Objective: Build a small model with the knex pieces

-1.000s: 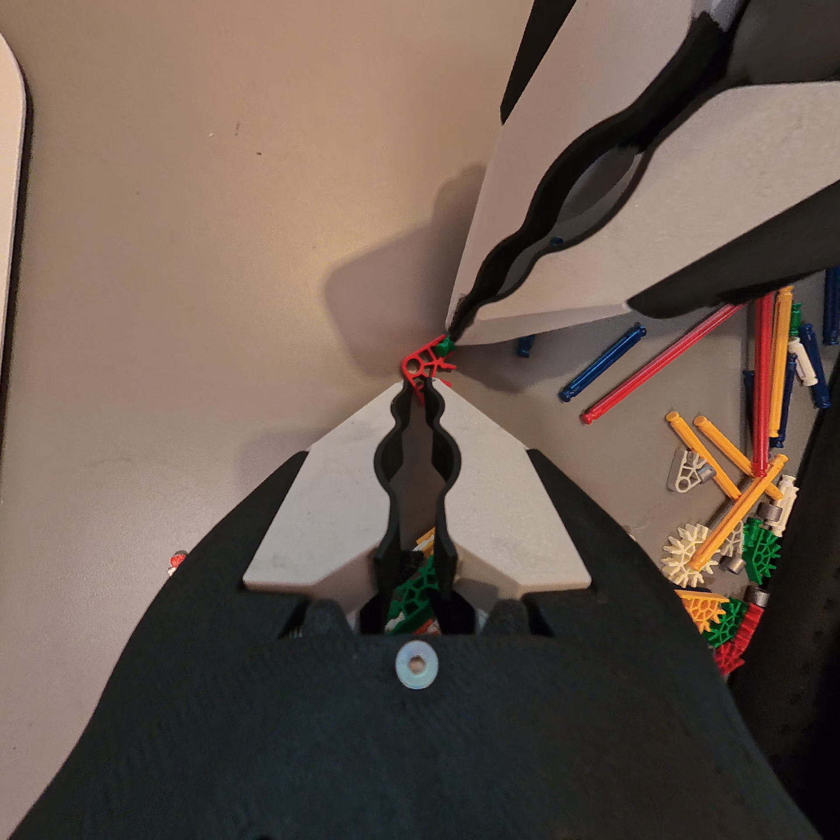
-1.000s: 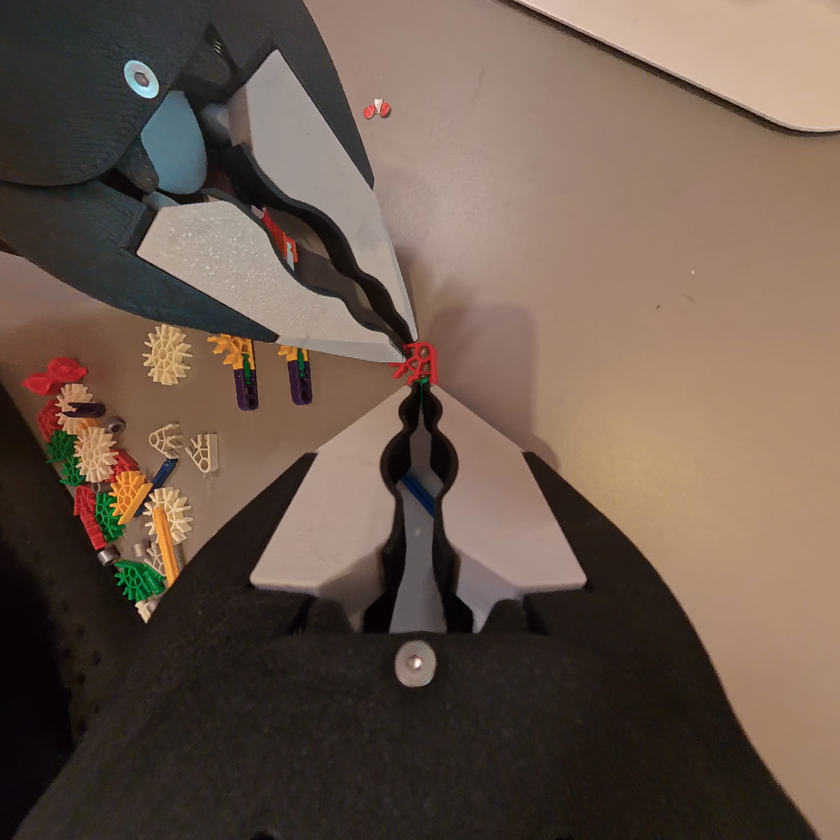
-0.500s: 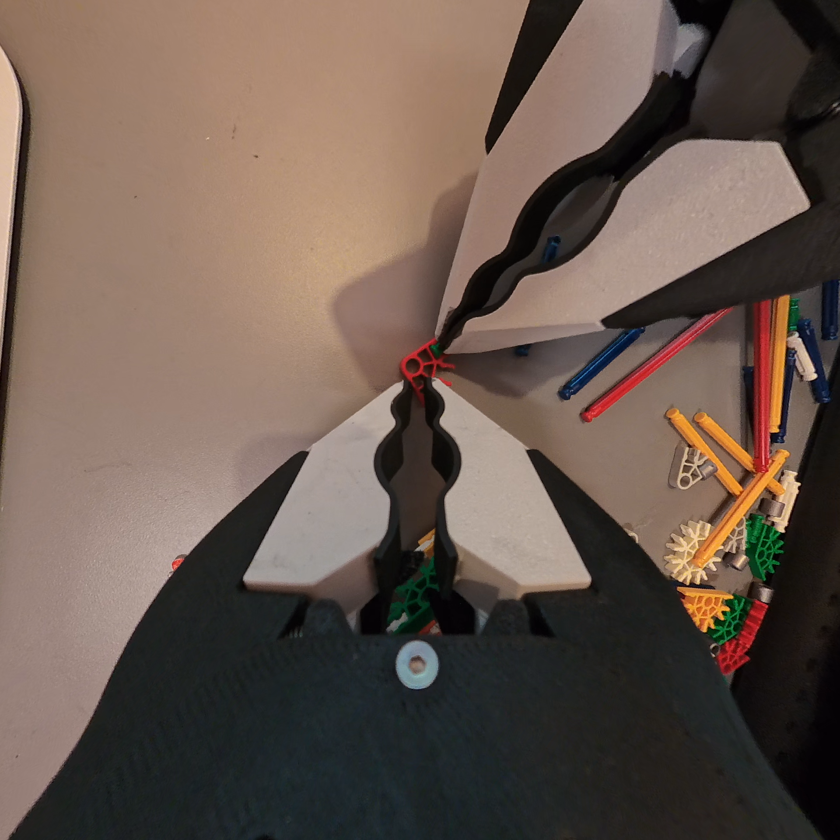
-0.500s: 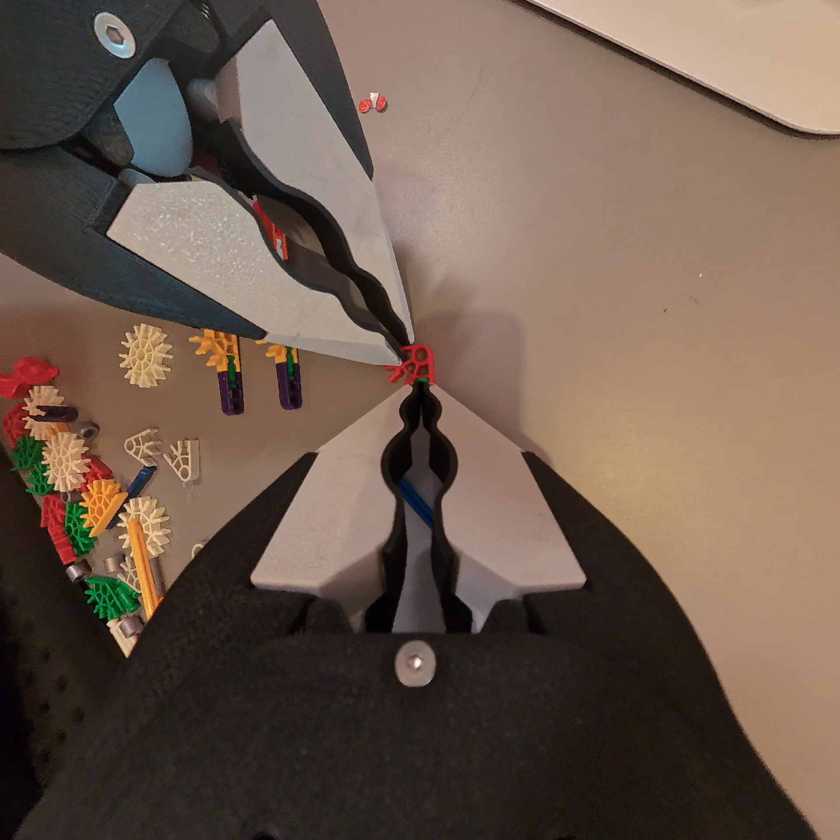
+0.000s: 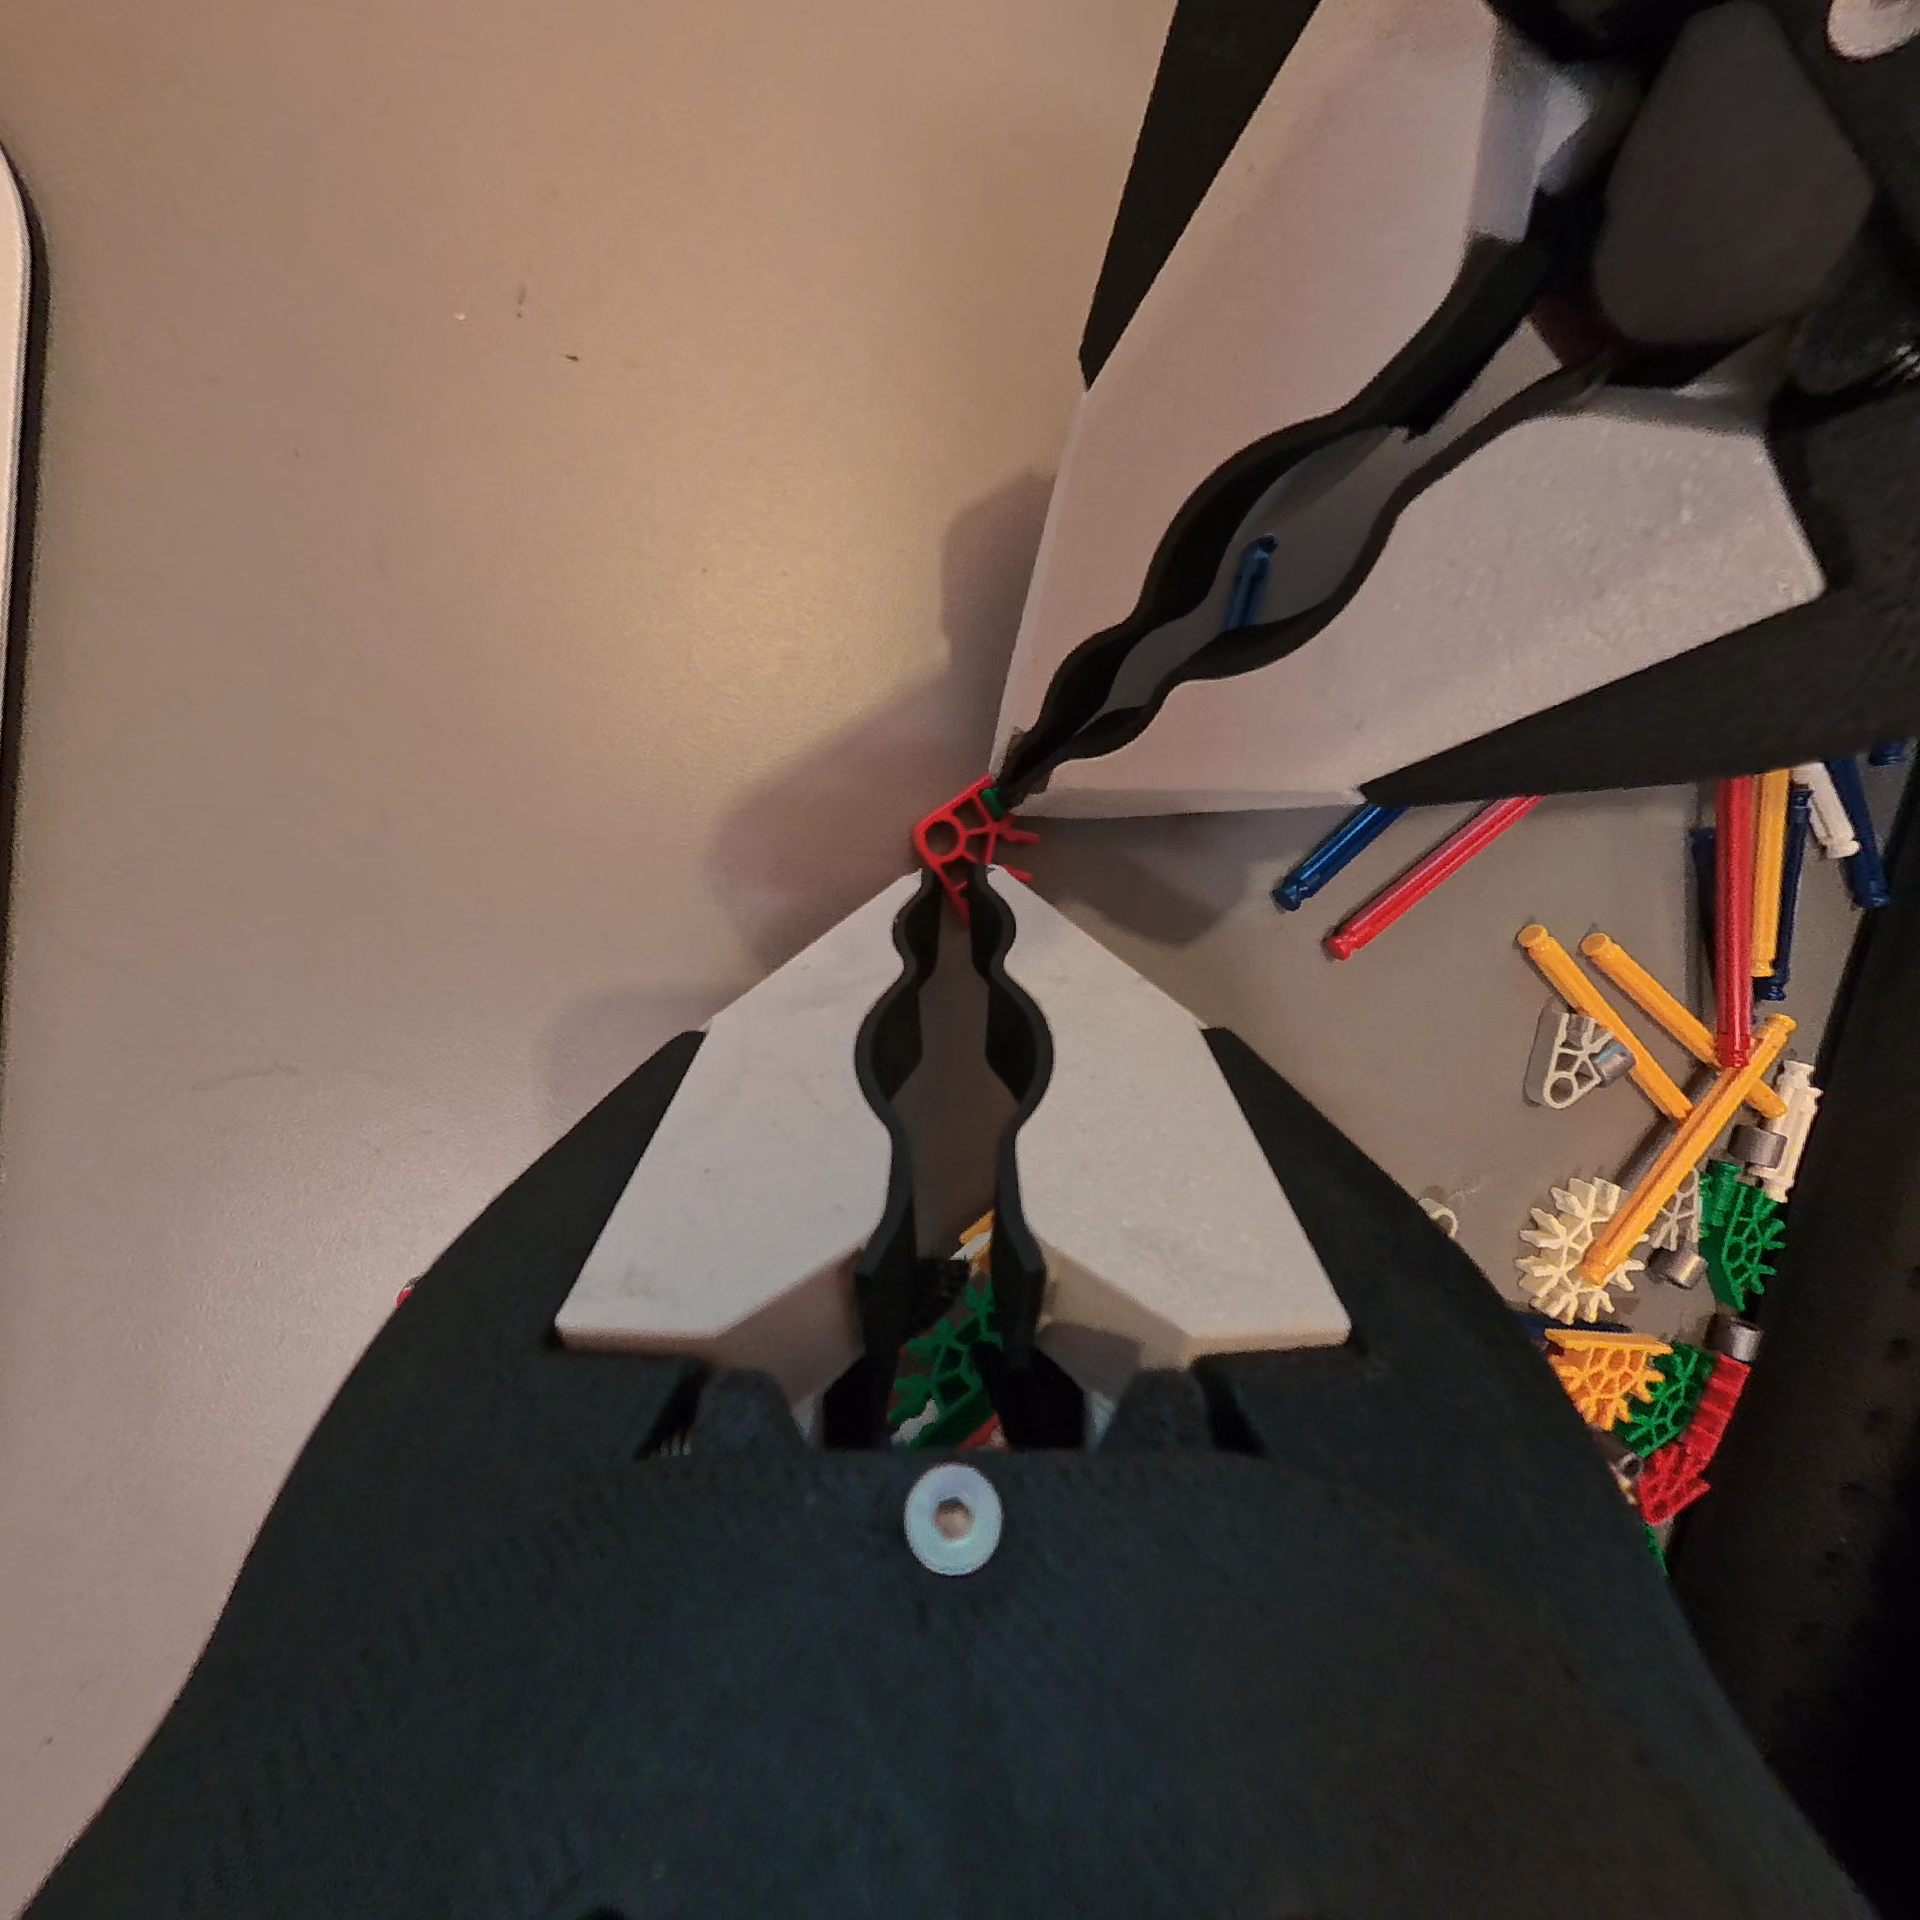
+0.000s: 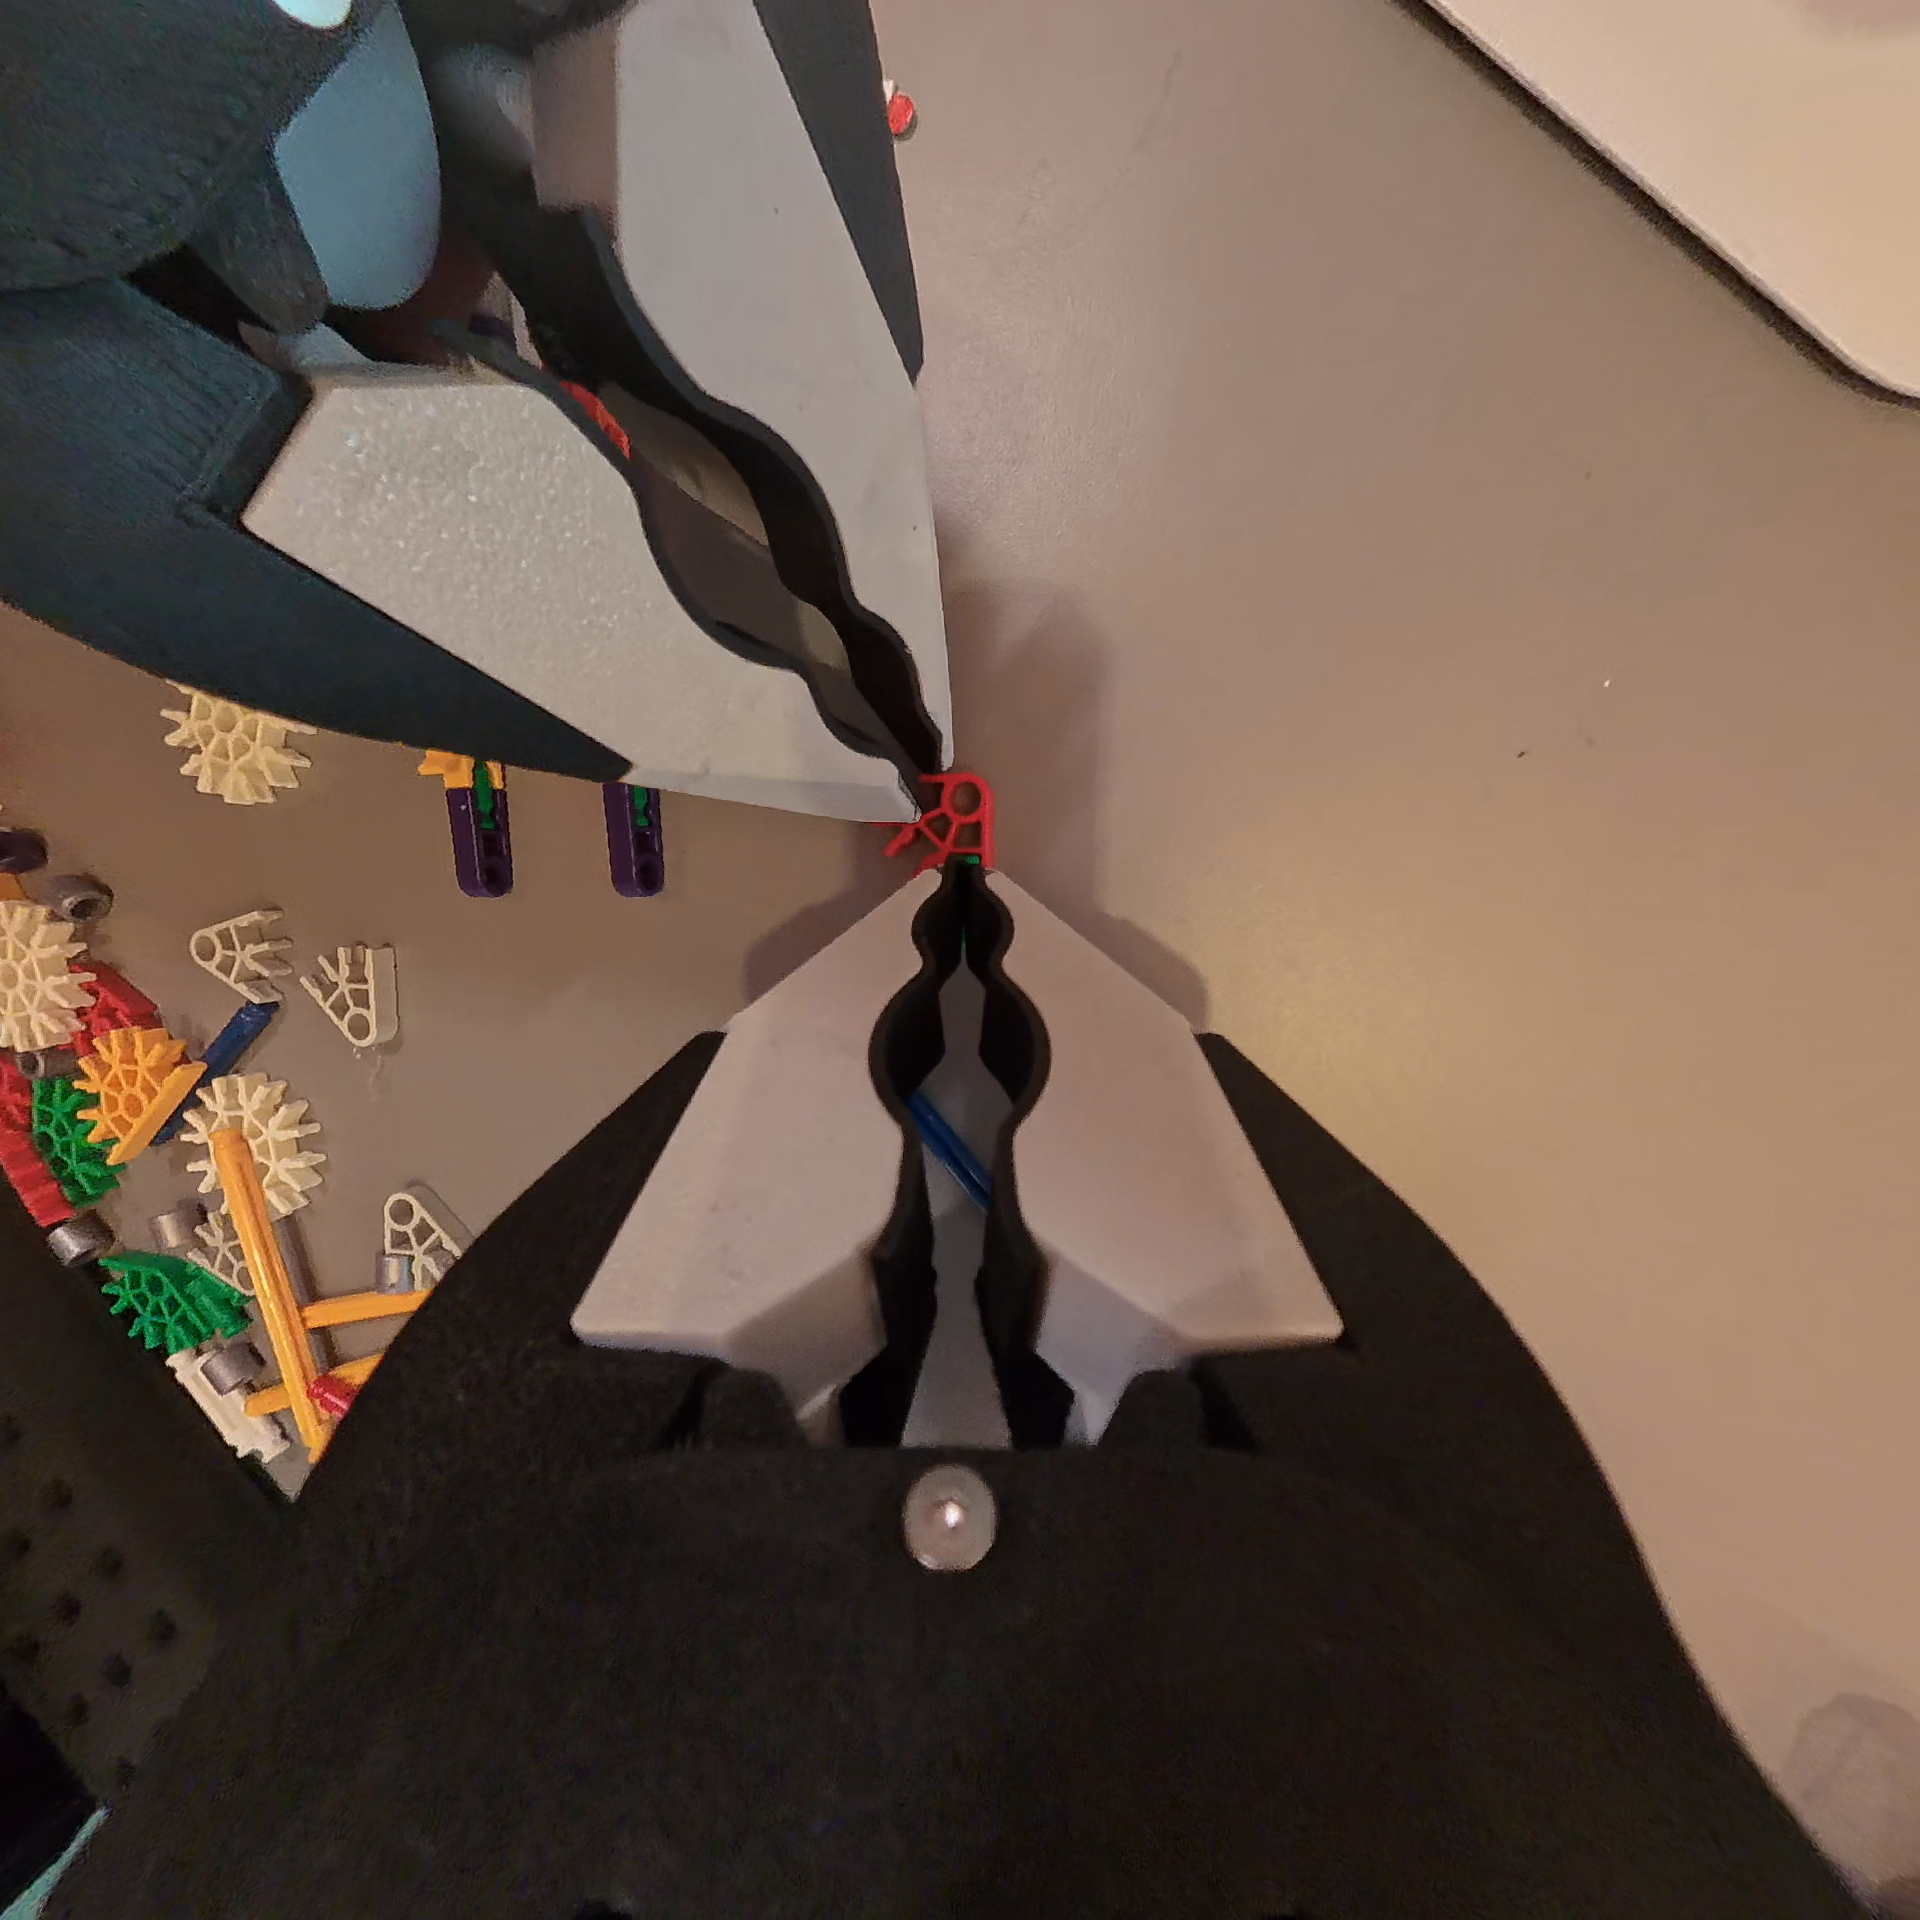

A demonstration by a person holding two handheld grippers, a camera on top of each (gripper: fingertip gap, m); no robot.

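Note:
A small red connector (image 5: 954,837) is pinched in the tips of my left gripper (image 5: 958,883), which is shut on it above the tan table. My right gripper (image 5: 1006,774) comes in from the upper right. It is shut on a short green rod (image 5: 992,800) that meets the connector. In the right wrist view my right gripper (image 6: 961,878) holds the green rod (image 6: 968,860) against the red connector (image 6: 956,814). There my left gripper (image 6: 920,784) reaches in from the upper left. The tips of both grippers almost touch.
A pile of colourful rods and snowflake connectors (image 5: 1662,1143) lies at the right, also in the right wrist view (image 6: 156,1091). Two purple pieces (image 6: 480,831) and a blue rod (image 5: 1340,842) lie nearby. A white board edge (image 6: 1714,156) lies at the far side. Left and right tips are no more than a few centimetres apart.
Both grippers stay shut at the joint. The right gripper has swung round the joint, so each gripper looks steeper and closer in the other's view. The red connector has turned slightly.

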